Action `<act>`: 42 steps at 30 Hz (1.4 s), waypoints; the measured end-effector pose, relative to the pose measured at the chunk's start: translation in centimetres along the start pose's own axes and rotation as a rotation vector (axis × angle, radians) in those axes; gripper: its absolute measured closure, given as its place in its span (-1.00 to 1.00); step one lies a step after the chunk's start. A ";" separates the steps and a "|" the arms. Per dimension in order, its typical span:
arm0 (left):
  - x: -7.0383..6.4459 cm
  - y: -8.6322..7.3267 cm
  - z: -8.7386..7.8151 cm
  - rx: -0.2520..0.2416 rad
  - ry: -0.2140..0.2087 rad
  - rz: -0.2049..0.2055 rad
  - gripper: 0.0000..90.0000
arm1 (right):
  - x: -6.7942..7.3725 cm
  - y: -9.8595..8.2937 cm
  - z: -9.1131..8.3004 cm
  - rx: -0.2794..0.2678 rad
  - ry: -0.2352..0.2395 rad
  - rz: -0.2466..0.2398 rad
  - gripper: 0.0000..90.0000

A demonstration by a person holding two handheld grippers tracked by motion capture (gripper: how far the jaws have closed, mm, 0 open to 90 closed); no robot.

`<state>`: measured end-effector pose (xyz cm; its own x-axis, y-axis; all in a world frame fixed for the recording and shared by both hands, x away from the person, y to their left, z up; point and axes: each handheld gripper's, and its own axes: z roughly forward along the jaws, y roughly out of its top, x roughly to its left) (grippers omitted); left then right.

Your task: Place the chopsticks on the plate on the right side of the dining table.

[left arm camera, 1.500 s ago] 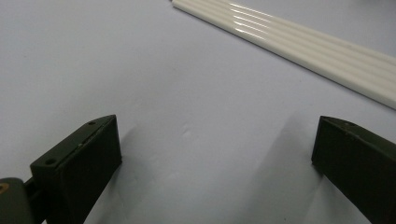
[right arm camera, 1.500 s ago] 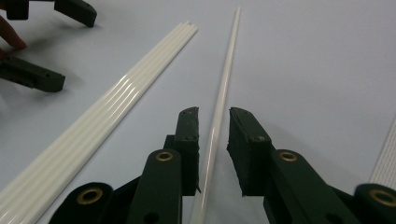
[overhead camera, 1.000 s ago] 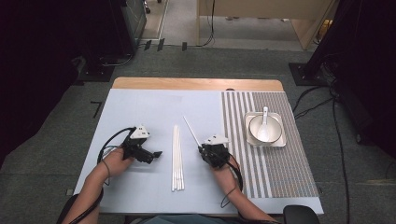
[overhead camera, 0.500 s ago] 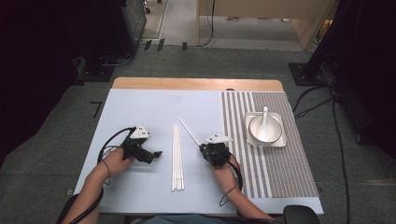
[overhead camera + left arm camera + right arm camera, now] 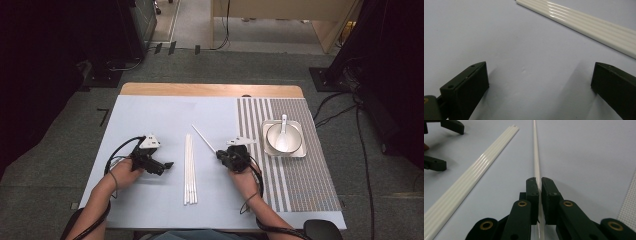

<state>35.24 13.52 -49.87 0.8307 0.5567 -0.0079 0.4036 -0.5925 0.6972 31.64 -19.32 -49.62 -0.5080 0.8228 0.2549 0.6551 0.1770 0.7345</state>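
Observation:
Several white chopsticks (image 5: 189, 168) lie side by side in a row on the pale blue mat (image 5: 155, 115); the same row of chopsticks (image 5: 471, 175) runs along the left of the right gripper view. My right gripper (image 5: 220, 154) is shut on one more white chopstick (image 5: 204, 138), which points away to the far left; in its own view that chopstick (image 5: 535, 152) runs straight out from between the jaws (image 5: 540, 185). My left gripper (image 5: 169, 165) rests open on the mat just left of the row, nothing between its jaws (image 5: 537, 82); the chopsticks (image 5: 584, 23) cross its view's top right.
A metal bowl (image 5: 283, 136) with a white spoon (image 5: 283, 126) in it sits on a square tray (image 5: 300, 152) on the striped mat (image 5: 310, 185) at the right. Cables trail from both grippers toward the table's front edge.
The right gripper has swung the held chopstick a little, its far tip now pointing further left. The left gripper has stayed put.

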 end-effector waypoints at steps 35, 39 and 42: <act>0.0 0.0 0.0 0.000 0.000 0.000 -0.98 | -2.4 3.3 -2.6 -0.093 -0.018 0.006 0.90; 0.0 0.0 0.0 0.002 0.000 0.001 -0.98 | -2.6 4.0 -3.4 -0.107 -0.042 -0.022 0.90; 0.0 0.0 0.0 0.002 0.000 0.001 -0.98 | -2.9 4.3 -3.8 -0.102 -0.061 -0.032 0.90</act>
<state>35.26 13.52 -49.86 0.8311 0.5561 -0.0077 0.4038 -0.5938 0.6960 33.83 -23.04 -44.77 -0.4906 0.8496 0.1936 0.5770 0.1502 0.8028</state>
